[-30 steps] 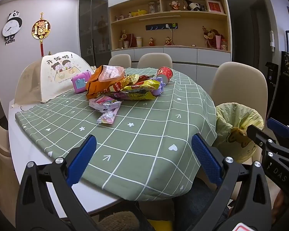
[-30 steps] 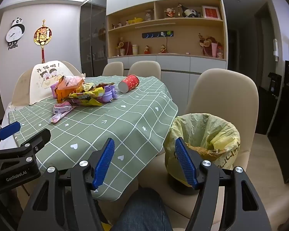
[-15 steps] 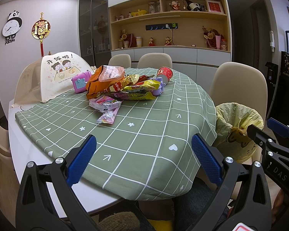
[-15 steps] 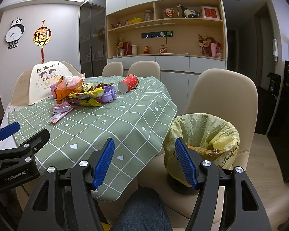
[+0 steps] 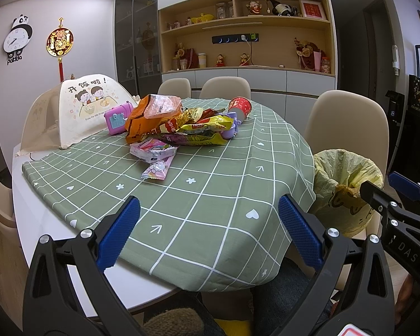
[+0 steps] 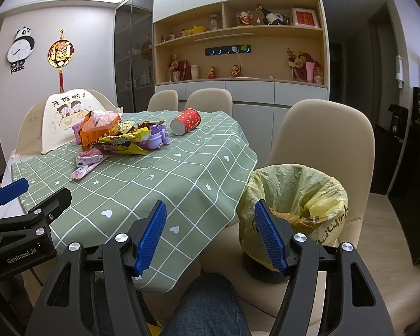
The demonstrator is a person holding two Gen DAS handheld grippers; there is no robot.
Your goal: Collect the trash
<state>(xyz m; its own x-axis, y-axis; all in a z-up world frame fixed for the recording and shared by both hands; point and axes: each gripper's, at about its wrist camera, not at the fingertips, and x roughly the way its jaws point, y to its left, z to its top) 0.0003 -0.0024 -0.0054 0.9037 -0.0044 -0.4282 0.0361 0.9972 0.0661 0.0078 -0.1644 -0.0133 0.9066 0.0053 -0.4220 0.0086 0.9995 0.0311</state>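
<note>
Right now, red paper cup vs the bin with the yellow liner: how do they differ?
The red paper cup lies tipped on its side on the green tablecloth, its base turned toward the camera; the bin stands upright on a beige chair seat beside the table. The cup is red with a small pattern and looks far smaller; the bin is lined in plain yellow plastic and already holds crumpled trash. Neither is held by a gripper.

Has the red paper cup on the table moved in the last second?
No. The red paper cup lies on its side in the same spot on the green tablecloth, beside the purple toy.
</note>
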